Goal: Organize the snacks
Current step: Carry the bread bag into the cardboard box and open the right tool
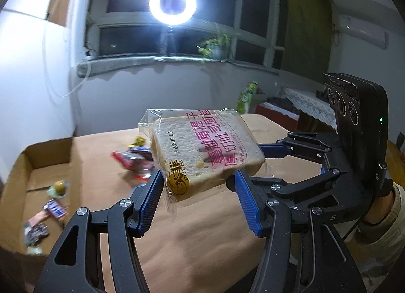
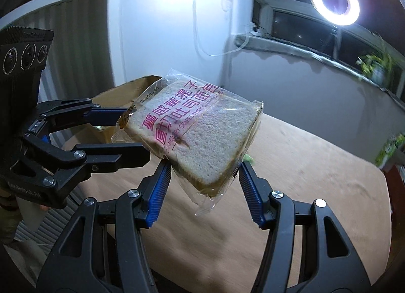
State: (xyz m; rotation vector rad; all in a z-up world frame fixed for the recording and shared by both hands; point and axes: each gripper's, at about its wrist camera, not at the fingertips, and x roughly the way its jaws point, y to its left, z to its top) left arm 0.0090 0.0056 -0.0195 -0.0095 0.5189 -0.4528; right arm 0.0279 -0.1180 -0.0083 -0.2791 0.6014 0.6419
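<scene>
Both the left tongs (image 1: 200, 183) and right tongs (image 2: 205, 174) clench the bagged bread (image 1: 202, 156) above the counter (image 1: 202, 229), sharing its floppy weight for boxing.

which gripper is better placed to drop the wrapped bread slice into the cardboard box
Left, probably. Both the left gripper and right gripper grip the clear-wrapped bread slice, but the open cardboard box lies on the left gripper's side.

Blurred, perhaps wrapped snacks (image 1: 134, 164) behind bread (image 1: 205, 156)
</scene>
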